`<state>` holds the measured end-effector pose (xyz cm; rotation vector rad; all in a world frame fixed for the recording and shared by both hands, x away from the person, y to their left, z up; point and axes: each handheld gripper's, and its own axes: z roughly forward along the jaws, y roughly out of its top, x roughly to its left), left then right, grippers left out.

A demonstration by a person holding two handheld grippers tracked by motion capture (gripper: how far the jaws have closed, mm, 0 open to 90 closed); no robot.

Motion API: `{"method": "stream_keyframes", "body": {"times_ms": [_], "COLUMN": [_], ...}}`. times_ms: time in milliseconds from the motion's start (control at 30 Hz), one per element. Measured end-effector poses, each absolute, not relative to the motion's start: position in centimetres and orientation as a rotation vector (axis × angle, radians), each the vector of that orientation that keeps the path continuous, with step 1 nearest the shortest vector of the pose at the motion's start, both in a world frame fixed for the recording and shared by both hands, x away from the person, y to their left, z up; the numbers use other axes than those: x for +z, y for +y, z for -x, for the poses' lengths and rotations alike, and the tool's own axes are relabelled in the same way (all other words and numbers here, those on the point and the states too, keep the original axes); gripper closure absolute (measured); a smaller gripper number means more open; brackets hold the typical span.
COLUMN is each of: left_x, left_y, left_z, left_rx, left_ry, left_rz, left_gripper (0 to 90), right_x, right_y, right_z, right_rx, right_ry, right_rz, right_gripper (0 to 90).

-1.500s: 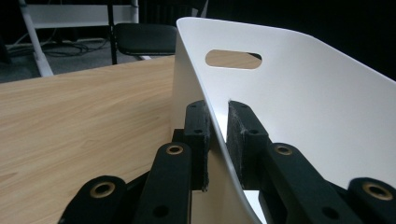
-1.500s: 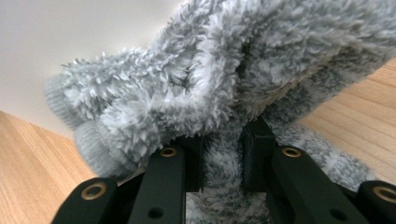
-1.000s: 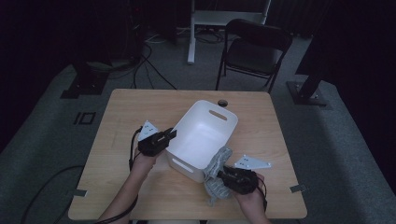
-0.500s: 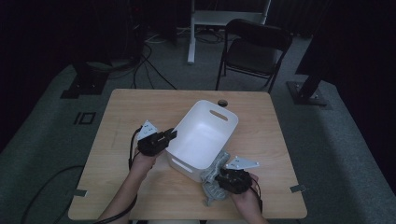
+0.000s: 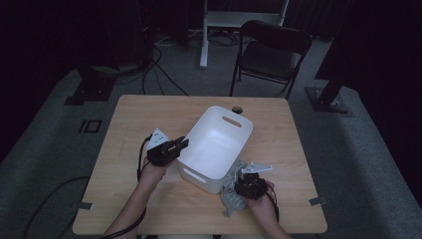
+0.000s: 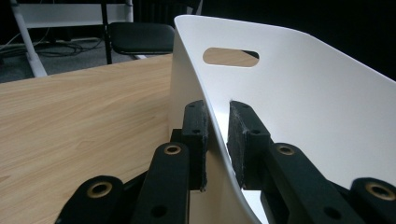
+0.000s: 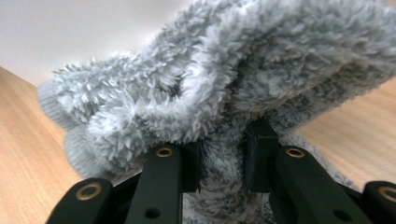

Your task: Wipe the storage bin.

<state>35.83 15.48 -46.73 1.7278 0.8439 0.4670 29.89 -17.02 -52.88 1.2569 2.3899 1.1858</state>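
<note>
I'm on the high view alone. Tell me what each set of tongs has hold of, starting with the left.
Observer: The left tongs are clamped on the near wall of the white bin, one pad outside, one inside.
Operator: Now the right. Give me what it grips.
Observer: The right tongs are shut on a fluffy grey fabric item, with a fold of pile pinched between the pads.
Operator: Tell me what is right behind that fabric.
Observer: In the right gripper view a plain white surface stands behind it, probably the bin's outer wall, and the wooden table runs along both sides.
</note>
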Motion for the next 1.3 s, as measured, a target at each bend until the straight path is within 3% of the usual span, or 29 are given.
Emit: {"method": "stream_keyframes", "body": {"times_ms": [467, 900, 1133, 1300], "left_x": [-46.7, -46.7, -46.7, -46.7], "left_y": [15.4, 15.2, 15.2, 15.2], "left_z": [-35.9, -35.9, -35.9, -35.9], "left_rx": [0.463, 0.460, 0.480, 0.479], "left_ry": [0.832, 0.827, 0.834, 0.847], "left_rz": [-1.735, -1.734, -1.736, -1.725], "left_gripper": [77.2, 77.1, 77.1, 77.2], "right_x": [-47.1, -50.1, -53.7, -52.9], "right_y": [-19.1, -19.1, -19.2, -19.4], "right_z": [-29.1, -30.9, -32.7, -32.6], "right_rx": [1.432, 1.318, 1.214, 1.230], "right_ry": [2.167, 2.203, 2.256, 2.261], "right_rz": [-1.165, -1.256, -1.386, -1.383], "right_gripper": [72.6, 72.6, 72.7, 73.2]}}
